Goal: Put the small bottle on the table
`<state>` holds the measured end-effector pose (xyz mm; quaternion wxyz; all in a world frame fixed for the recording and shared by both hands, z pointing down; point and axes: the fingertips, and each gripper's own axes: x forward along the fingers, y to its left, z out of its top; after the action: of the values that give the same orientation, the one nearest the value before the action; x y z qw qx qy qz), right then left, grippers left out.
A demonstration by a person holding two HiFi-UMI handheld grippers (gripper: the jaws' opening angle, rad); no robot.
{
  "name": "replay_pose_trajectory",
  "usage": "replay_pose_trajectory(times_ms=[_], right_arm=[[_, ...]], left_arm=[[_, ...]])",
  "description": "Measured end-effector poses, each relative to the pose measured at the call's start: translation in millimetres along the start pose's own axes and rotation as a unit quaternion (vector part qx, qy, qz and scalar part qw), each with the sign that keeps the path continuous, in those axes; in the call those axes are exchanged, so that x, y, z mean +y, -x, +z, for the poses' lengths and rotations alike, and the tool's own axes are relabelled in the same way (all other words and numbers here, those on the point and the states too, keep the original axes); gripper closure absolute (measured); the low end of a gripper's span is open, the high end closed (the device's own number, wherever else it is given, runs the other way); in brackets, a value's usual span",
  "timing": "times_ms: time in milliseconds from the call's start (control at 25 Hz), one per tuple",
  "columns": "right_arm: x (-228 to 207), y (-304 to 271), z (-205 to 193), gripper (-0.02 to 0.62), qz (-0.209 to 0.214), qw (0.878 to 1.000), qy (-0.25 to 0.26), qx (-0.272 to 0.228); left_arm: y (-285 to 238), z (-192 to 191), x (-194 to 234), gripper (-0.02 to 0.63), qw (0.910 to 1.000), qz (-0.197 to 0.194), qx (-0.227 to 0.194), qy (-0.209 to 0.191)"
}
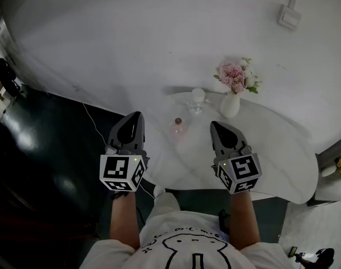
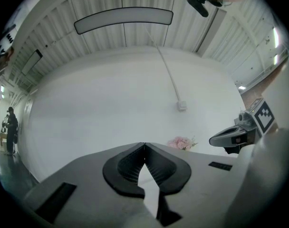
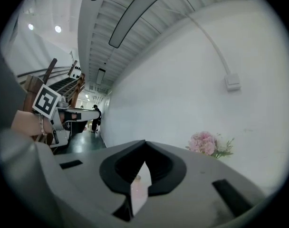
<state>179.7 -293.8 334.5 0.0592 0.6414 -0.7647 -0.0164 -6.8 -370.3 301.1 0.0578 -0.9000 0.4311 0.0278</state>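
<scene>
Glossy white table (image 1: 271, 150), clear pinkish small bottle (image 1: 178, 129), glossy dark floor (image 1: 41, 150)

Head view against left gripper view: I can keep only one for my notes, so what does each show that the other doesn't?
Only the head view shows the small bottle standing on the white table, and the vase behind it. Only the left gripper view shows the long ceiling light and a person standing far off at its left edge. Both show the pink flowers, the wall box, the right tongs, and the left tongs, tips together with nothing between them.
</scene>
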Motion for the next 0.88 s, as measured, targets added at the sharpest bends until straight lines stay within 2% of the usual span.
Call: replay_pose_trajectory(times_ms=[520,880], right_arm=[[-11,34,35,0.601,-0.039,0.997,0.042,-0.050],[-26,45,50,0.601,-0.055,0.995,0.054,-0.059]], left_arm=[[11,19,-10,0.601,0.9996,0.005,-0.022,-0.019],[12,32,-9,0.601,0.9988,0.015,-0.037,-0.030]])
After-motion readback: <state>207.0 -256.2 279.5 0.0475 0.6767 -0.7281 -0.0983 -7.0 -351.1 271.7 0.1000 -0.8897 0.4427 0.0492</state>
